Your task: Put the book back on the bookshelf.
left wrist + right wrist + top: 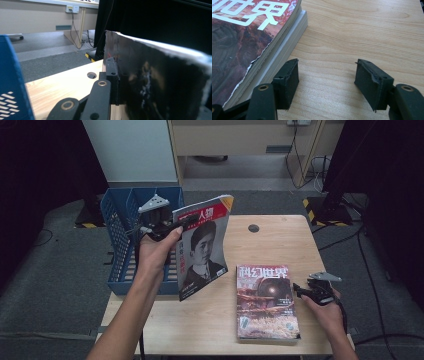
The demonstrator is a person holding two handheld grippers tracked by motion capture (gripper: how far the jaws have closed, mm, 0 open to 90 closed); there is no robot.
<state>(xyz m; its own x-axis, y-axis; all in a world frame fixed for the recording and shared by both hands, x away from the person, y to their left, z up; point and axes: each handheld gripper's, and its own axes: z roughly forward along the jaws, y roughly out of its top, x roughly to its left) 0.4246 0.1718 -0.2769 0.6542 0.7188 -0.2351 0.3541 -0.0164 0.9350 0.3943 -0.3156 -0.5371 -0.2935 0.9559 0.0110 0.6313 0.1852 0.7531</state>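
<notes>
A: Magazine [202, 247] w/ portrait cover is up off the table, upright, tilted a bit. Left gripper [172, 226] clamped on its top left edge; in the left gripper view the glossy cover [155, 82] sits flat against the near jaw.

B: Where relative to the rack?

A: Blue rack [120, 227] at 9 o'clock of the mag, just beside it. Guessing upright hold = lining it up to slot into a compartment, or it just came out. Can't tell which.

B: Right side?

A: Right gripper [302, 290] low near the table [280, 240], jaws apart, nothing between them. Sits at 3 o'clock of the second mag [265, 302], which lies flat on a stack; right gripper view shows one jaw just beside the stack edge [274, 62], not touching.

B: Why parked there?

A: Prob staged to pinch that edge next. Judgement only.
</notes>
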